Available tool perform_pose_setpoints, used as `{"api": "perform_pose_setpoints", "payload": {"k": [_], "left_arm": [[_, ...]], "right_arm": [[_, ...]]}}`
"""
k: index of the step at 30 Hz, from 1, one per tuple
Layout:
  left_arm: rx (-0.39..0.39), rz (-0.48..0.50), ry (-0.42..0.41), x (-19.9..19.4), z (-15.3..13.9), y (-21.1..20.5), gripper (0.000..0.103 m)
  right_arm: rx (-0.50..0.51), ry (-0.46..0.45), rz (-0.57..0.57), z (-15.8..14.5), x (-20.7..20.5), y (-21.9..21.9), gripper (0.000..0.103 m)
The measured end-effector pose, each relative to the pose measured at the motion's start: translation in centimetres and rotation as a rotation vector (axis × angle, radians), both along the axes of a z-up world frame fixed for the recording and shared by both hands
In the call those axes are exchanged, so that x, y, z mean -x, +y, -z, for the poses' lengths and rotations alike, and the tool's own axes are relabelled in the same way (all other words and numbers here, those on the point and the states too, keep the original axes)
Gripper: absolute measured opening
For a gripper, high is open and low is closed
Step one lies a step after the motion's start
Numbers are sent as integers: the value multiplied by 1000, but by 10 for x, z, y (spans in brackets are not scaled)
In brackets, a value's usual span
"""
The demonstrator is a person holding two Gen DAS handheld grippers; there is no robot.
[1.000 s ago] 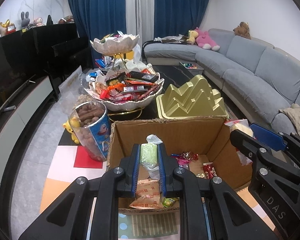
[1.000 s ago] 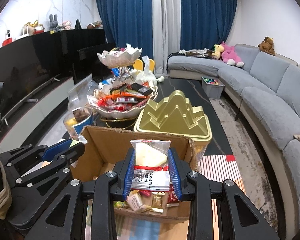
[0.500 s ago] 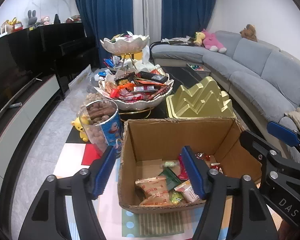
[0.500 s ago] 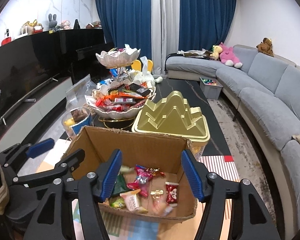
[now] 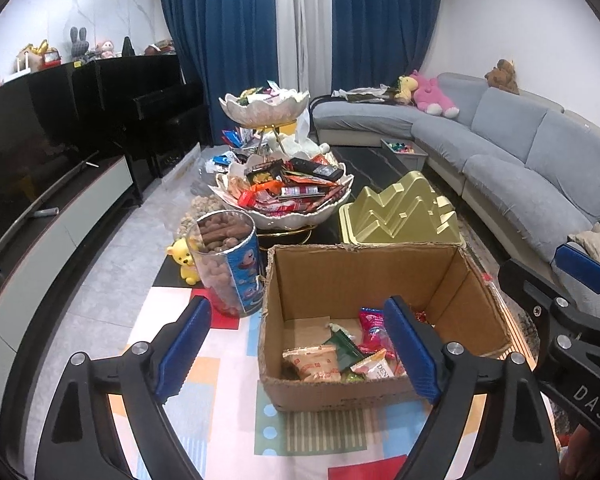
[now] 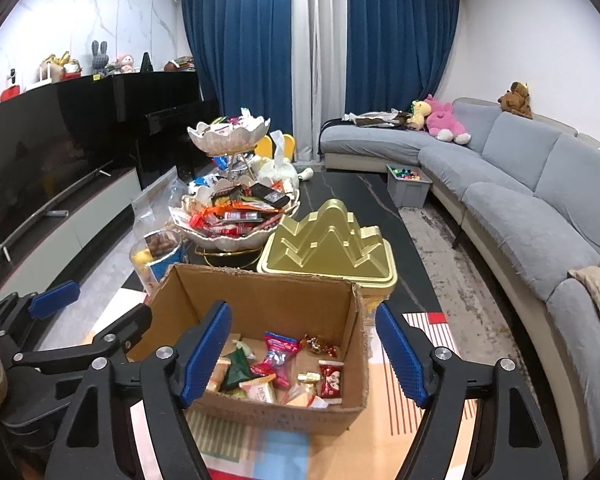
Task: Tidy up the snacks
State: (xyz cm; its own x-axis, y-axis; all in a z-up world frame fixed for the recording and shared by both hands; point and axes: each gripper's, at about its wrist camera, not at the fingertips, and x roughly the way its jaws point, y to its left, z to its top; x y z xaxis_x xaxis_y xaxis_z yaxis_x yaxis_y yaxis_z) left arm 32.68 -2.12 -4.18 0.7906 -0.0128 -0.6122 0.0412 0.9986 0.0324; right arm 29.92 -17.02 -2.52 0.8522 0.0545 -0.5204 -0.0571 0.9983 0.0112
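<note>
Here both grippers hang spread wide and empty over one cardboard box (image 5: 364, 276): the left gripper (image 5: 296, 346) has its two blue pads straddling the box's near-left corner, and the right gripper (image 6: 304, 354) straddles the box's near wall in its own view. The snacks (image 6: 278, 364) lie loose on the box floor, roughly a dozen small packets, among them a green triangular pack (image 6: 236, 368), a pink-and-blue wrapper (image 5: 370, 330) and a red sachet (image 6: 331, 378). The box rests on a patterned mat (image 5: 220, 408). Just left of it stands one clear jar (image 5: 228, 260) of brown nuts, with one yellow bear toy (image 5: 182, 260) beside. Behind the box are one gold mountain-shaped tin (image 6: 328, 244) and one two-tier shell-shaped stand (image 5: 284, 196) heaped with more wrapped snacks, both on the dark bench (image 6: 356, 192).
</note>
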Motion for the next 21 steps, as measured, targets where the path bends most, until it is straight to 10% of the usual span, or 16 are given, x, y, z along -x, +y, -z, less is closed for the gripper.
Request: {"api": "perform_pose_setpoints", "payload": {"k": [21], "left_arm": [[7,-21,-53,59,-29,12,96]], "right_arm": [[-1,-41,9,-21,57,3,79]]}}
